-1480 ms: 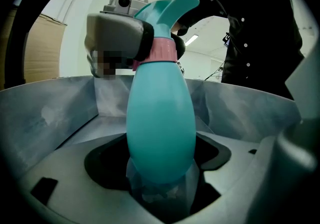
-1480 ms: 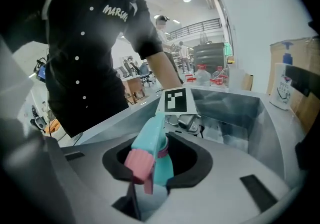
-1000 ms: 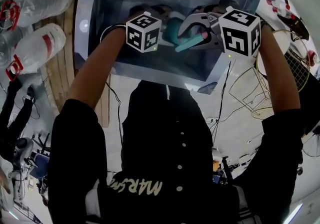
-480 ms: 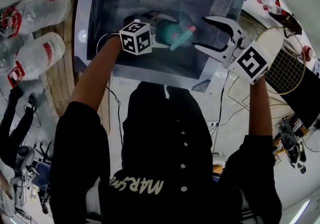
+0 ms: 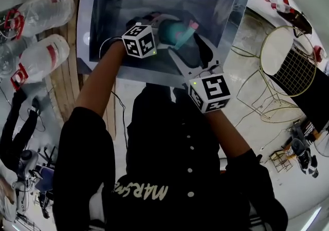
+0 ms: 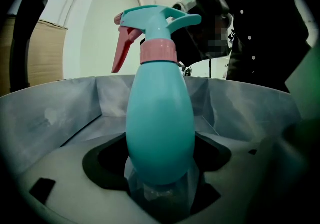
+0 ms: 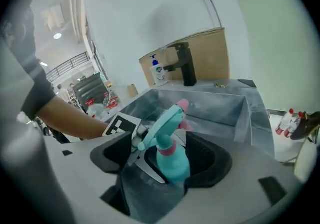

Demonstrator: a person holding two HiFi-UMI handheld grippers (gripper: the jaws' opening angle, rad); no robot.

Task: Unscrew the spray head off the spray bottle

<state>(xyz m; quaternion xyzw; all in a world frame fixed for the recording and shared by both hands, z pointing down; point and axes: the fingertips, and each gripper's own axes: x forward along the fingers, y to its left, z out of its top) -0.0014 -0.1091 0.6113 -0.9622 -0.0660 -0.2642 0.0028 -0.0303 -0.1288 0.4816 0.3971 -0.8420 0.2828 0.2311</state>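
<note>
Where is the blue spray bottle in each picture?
Head view: spray bottle near the top middle.
Left gripper view: centre, filling much of the picture.
Right gripper view: lower middle, leaning.
Shared landmark: the grey sink behind it.

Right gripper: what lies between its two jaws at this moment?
The spray bottle: the right gripper view shows it in the gap between the opening jaws of the right gripper, which do not touch it.
</note>
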